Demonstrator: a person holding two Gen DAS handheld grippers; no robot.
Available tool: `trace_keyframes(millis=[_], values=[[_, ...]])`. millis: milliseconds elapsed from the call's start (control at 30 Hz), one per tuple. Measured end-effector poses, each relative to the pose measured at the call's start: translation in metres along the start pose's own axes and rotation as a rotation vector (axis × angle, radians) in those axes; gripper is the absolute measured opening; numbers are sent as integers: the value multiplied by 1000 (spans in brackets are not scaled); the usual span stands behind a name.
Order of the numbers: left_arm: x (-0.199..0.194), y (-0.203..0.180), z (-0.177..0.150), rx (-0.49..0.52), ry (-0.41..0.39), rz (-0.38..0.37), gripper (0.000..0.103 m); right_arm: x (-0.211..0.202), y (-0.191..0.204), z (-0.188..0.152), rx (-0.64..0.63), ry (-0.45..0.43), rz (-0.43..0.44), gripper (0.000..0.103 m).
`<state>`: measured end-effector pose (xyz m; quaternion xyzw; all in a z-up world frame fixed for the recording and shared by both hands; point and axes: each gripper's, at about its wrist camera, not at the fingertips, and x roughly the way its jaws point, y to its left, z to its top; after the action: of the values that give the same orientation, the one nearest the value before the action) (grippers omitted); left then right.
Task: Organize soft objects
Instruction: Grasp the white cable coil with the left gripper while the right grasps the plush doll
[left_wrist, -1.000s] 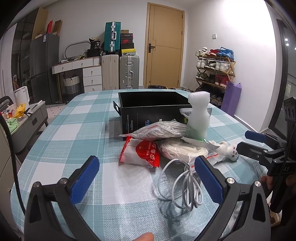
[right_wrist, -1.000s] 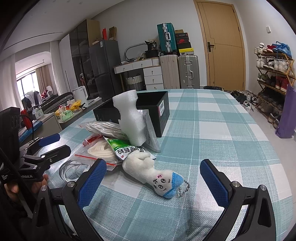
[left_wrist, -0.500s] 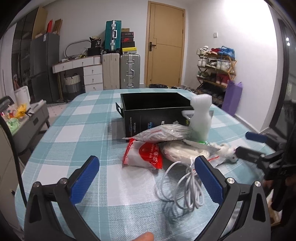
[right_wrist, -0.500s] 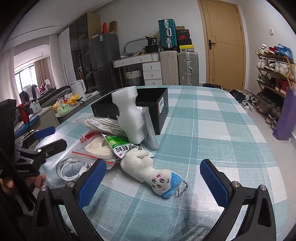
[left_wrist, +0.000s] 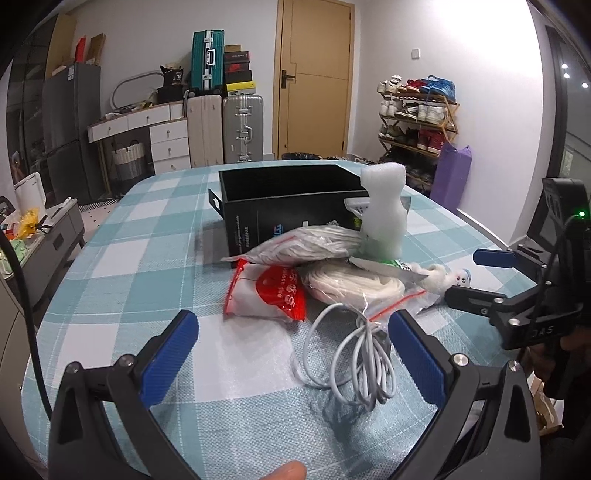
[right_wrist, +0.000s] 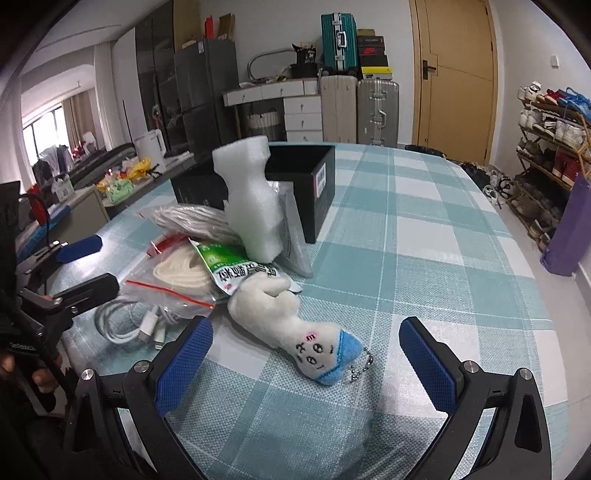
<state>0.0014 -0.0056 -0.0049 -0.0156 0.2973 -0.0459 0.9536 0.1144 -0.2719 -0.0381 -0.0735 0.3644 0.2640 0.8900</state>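
The plush toy (right_wrist: 295, 332), light and squashy, is best pinched across its body; both the left gripper (left_wrist: 291, 347) and right gripper (right_wrist: 306, 354) are held spread and empty.

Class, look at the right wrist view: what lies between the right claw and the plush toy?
Only bare checked tablecloth separates the open right claw from the plush toy.

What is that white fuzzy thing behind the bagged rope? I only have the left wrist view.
Observer: A plush toy with a blue cap, lying on the table.
Operator: Anything attached to it?
Observer: A small bead chain at its cap end.
Operator: Where are the white cable's plugs?
Observer: On the table, beside the bagged rope's near corner.
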Motion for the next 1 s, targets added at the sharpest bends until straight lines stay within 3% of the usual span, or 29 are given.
trace_keyframes(millis=[233, 500, 633, 767, 1000], values=[[5, -3, -3, 4, 46, -53, 103, 11, 5, 1, -29, 54, -16, 103], [12, -12, -6, 39, 74, -57, 103, 23, 20, 6, -109, 88, -23, 102], [18, -18, -5, 56, 102, -53, 103, 29, 24, 7, -139, 97, -3, 85], [24, -22, -4, 72, 127, -60, 103, 30, 26, 6, -153, 94, -1, 79], [34, -26, -1, 69, 173, -65, 103, 22, 18, 3, -140, 75, 31, 60]])
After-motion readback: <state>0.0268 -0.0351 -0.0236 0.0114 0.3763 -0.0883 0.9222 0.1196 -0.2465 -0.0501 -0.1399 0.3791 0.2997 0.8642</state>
